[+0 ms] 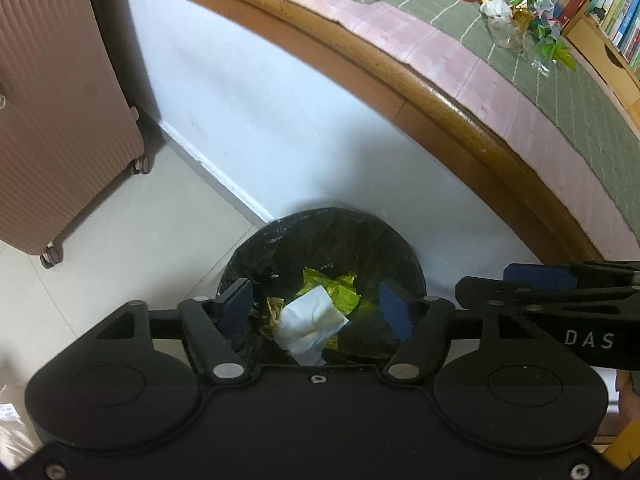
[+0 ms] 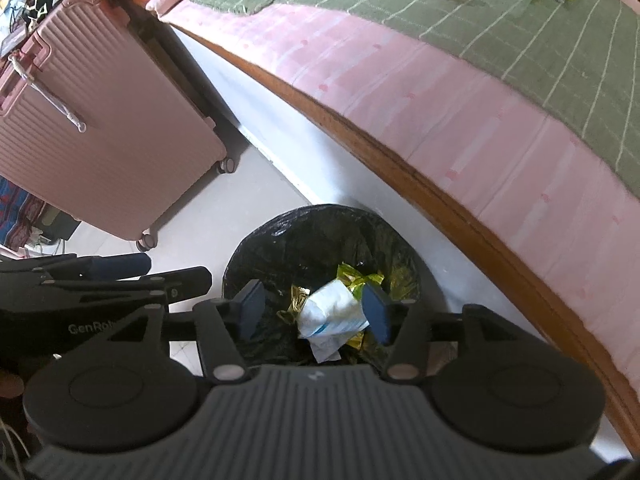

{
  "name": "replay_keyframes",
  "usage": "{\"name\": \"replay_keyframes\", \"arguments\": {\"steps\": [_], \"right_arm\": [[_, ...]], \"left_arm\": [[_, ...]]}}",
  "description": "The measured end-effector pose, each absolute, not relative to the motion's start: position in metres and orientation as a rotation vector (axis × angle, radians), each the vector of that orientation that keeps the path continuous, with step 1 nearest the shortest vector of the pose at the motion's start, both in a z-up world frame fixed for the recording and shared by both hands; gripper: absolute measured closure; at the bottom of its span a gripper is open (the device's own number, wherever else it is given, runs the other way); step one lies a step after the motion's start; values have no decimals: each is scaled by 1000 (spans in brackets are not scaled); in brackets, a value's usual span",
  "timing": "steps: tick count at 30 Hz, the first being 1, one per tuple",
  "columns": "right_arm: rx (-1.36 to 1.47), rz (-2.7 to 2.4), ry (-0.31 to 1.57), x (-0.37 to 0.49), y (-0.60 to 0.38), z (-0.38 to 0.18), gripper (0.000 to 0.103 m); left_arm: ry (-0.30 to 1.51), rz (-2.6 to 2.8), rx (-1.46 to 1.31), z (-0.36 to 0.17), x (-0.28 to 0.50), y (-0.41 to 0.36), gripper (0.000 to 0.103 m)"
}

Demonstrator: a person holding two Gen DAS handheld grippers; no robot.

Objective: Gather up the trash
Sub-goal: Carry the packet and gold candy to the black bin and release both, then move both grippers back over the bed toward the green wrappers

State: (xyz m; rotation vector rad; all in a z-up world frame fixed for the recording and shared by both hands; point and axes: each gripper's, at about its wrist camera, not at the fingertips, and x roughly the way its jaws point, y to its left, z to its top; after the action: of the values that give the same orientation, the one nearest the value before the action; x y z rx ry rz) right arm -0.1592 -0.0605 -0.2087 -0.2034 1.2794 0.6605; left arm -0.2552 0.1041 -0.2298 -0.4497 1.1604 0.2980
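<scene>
While both fingers spread over bin, only left view shows bookshelf.

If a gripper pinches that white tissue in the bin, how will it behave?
The white tissue looks crumpled and thin, so probably floppy and very light. It lies loose on foil wrappers inside the black-lined bin, so it may slide or drag one along.

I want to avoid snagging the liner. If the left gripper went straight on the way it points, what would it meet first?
Most likely the white crumpled paper lying on the foil wrappers inside the black-lined bin. The open left gripper points down into its mouth, though depth is hard to judge.
</scene>
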Motion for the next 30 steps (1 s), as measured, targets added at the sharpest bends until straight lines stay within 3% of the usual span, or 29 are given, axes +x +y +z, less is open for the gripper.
{"name": "replay_keyframes", "arguments": {"steps": [17,30], "right_arm": [[-170,606,1107,-136,-91,-116,28],[-102,453,965,-81,-146,-52,28]], "left_arm": [[998,267,-348,-139,-218,95,18],[937,152,-320,-86,-123,62,20]]}}
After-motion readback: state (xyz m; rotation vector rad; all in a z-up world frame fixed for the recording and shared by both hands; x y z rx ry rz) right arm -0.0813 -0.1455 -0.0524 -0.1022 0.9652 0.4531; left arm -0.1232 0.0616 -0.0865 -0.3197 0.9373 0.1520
